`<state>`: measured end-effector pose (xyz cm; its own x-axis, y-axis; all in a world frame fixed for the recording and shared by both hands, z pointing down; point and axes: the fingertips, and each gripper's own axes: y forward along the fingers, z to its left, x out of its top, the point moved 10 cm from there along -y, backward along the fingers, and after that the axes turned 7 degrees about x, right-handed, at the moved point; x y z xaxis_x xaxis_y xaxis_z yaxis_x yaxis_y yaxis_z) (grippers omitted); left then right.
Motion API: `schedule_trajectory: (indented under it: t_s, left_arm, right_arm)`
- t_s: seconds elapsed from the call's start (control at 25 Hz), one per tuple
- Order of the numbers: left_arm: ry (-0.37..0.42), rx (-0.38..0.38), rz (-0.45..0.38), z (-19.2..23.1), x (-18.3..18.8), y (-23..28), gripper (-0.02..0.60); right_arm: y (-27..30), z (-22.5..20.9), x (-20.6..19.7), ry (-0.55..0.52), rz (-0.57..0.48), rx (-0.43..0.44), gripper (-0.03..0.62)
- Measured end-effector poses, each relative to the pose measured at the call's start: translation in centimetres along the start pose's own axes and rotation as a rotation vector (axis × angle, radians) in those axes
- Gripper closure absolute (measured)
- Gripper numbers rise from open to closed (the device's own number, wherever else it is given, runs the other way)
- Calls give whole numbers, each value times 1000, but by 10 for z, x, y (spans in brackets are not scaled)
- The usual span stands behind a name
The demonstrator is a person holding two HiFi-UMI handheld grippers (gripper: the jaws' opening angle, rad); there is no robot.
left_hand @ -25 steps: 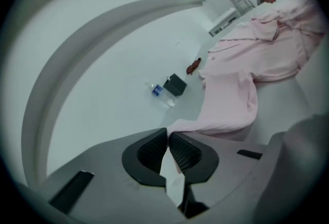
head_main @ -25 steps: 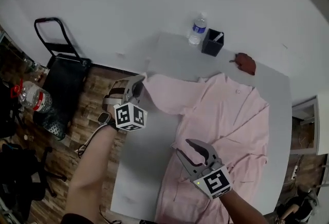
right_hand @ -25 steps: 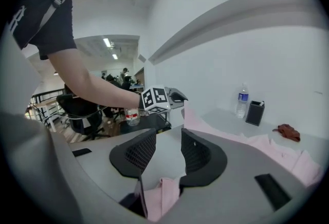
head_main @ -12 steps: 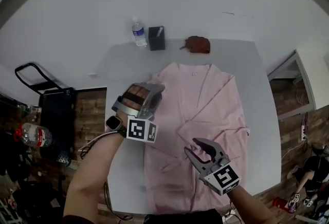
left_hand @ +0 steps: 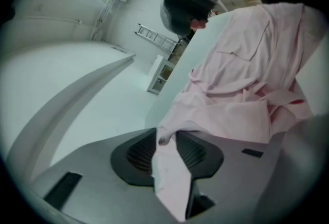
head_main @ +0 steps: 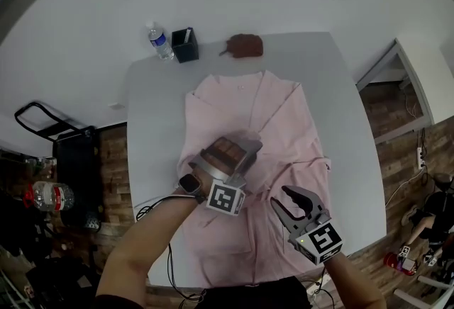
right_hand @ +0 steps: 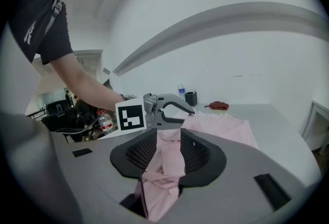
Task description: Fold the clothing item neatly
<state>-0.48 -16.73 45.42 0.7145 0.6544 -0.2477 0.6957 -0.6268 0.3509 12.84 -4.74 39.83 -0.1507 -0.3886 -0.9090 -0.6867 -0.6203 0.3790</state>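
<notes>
A pink shirt (head_main: 262, 109) lies spread on the grey table (head_main: 149, 109), collar toward the far edge. My left gripper (head_main: 241, 146) hovers over the shirt's middle. Its jaws are opening, and a strip of pink sleeve cloth (left_hand: 167, 166) still sits pinched between the pads. In the right gripper view the left gripper (right_hand: 189, 111) shows from the side above the shirt (right_hand: 221, 125). My right gripper (head_main: 294, 198) is at the shirt's near right part, shut on a bunched fold of the cloth (right_hand: 164, 159) that fills the gap between its pads.
A water bottle (head_main: 160, 40), a black cup (head_main: 184, 45) and a brown pouch (head_main: 245, 45) stand along the table's far edge. A black hand cart (head_main: 57, 134) and a big bottle (head_main: 46, 195) are on the wooden floor to the left. A person's arm (right_hand: 77, 76) shows in the right gripper view.
My left gripper has carried the sleeve from the table's left edge across onto the middle of the shirt. The right gripper has stayed at the shirt's near right part.
</notes>
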Motion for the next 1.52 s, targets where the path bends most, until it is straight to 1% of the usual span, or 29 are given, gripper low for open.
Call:
schedule_trajectory:
  t_s: [0.04,0.08,0.12,0.16,0.28,0.4,0.44,0.48,0.52,0.56,0.6,0.68,0.76,0.88,0.96,1.04,1.2,1.32,1.4,1.52]
  left_arm:
    - [6,-56,1,-10,4,3,437]
    - [13,-110,9,-20,7,5,388]
    - [13,-147,16,-26,8,4,373]
    - [4,-156,22,-28,9,1,371]
    - [-60,-115,34,-25,11,-18,371]
    - [-176,-84,57,-27,12,-55,373]
    - [-225,-65,67,-29,13,-70,374]
    - [-272,-39,77,-31,15,-86,416]
    - [-316,-8,86,-34,18,-101,493]
    - [-356,23,96,-38,21,-117,537]
    - [-398,48,107,-42,24,-131,554]
    - [-498,88,137,-50,30,-158,572]
    - [-629,113,182,-57,35,-181,574]
    - [-840,108,253,-70,43,-211,574]
    - [-930,96,285,-81,51,-228,574]
    - [-988,93,305,-95,62,-247,572]
    - [-1081,112,323,-122,89,-282,572]
    - [-1181,128,356,-141,110,-300,572]
    - [-1227,156,400,-156,124,-308,572]
    - [-1250,192,450,-177,150,-315,572]
  right_arm:
    - [-2,-2,-3,4,5,0,445]
    - [-3,-4,-6,10,10,2,445]
    - [-4,-4,-9,15,15,6,445]
    - [-4,-5,-12,19,21,11,445]
    - [-2,-6,-22,33,41,26,445]
    - [1,-4,-27,65,37,41,445]
    - [1,-2,-26,79,28,46,444]
    - [1,1,-26,91,20,51,445]
    - [-1,5,-25,97,15,52,445]
    - [-2,10,-26,96,13,49,445]
    - [-5,16,-27,93,15,43,445]
    - [-12,31,-34,90,28,24,444]
    - [-23,45,-42,94,49,-1,445]
    - [-46,63,-51,123,65,-41,444]
    - [-64,71,-57,134,74,-60,444]
    - [-83,79,-68,140,97,-69,444]
    - [-119,92,-90,155,131,-61,444]
    - [-136,96,-107,137,152,-38,444]
    - [-136,89,-118,105,167,-17,444]
    - [-118,64,-121,39,155,-3,444]
